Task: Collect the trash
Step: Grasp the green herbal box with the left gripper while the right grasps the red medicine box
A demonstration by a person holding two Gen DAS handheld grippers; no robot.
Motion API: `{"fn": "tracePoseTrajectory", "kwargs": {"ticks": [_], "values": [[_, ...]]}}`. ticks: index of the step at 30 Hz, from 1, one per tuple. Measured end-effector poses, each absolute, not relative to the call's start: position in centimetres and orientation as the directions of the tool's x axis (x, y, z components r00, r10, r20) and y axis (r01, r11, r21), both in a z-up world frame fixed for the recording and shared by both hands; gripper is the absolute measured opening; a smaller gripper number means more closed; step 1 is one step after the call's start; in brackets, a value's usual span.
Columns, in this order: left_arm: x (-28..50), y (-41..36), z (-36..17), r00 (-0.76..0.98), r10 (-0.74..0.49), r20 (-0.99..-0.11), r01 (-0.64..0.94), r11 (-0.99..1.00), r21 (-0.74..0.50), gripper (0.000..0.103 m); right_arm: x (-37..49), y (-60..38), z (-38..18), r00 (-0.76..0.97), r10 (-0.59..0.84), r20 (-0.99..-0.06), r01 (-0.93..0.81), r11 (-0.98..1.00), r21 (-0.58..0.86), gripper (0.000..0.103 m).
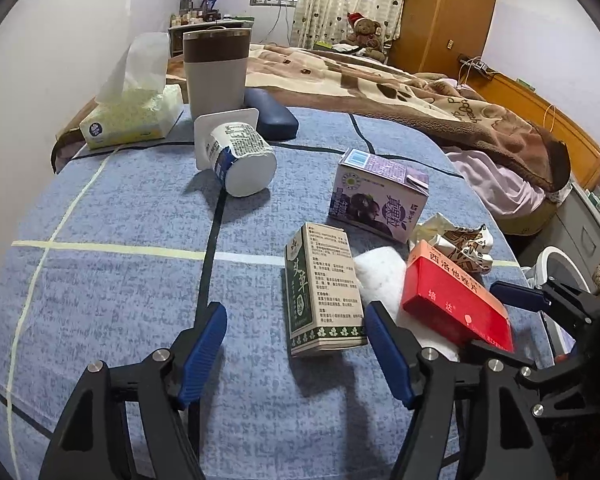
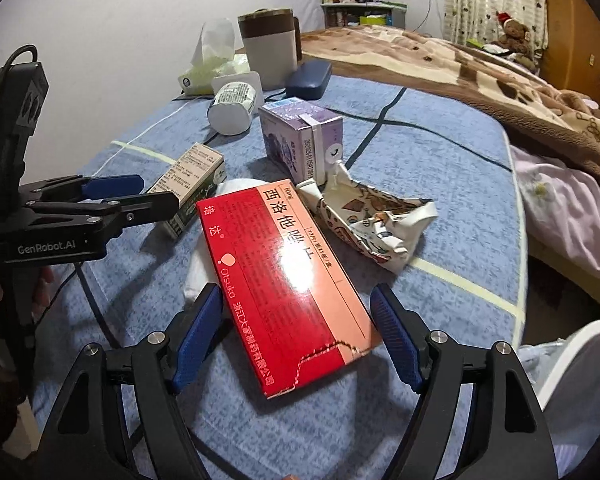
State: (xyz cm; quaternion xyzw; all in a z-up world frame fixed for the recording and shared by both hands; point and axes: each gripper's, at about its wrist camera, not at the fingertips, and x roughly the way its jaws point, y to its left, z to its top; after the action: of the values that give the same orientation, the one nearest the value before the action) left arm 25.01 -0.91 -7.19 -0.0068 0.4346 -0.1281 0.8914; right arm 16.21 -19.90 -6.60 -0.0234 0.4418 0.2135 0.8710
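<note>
right claw apart over red box | left claw apart | green box label: left view

We see our right gripper spread wide around the near end of the red medicine box, pads not touching it. Just beyond the box lies crumpled patterned paper; behind it stands the purple carton.

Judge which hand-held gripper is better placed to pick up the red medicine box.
Right hand-held gripper: its open jaws already straddle the red medicine box. The left hand-held gripper faces the green box.
</note>
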Motion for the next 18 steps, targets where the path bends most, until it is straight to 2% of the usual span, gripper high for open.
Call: {"fn": "tracePoseTrajectory", "kwargs": {"ticks": [5, 16, 18], "values": [[25.7, -1.3, -7.7, 0.553, -0.274, -0.787, 0.242, 0.956, -0.164, 0.072, 16.5, -19.9, -6.8, 0.517, 0.344, -0.784, -0.381, 0.912, 0.149, 0.078], [27.0, -1.3, -8.6, 0.539, -0.272, -0.797, 0.214, 0.96, -0.183, 0.072, 16.8, -20.4, -6.9, 0.527, 0.312, -0.79, -0.335, 0.931, 0.144, 0.077], [27.2, -1.4, -8.7, 0.536, -0.276, -0.798, 0.213, 0.959, -0.188, 0.066, 16.8, -20.5, -6.9, 0.529, 0.312, -0.789, -0.332, 0.932, 0.146, 0.076]]}}
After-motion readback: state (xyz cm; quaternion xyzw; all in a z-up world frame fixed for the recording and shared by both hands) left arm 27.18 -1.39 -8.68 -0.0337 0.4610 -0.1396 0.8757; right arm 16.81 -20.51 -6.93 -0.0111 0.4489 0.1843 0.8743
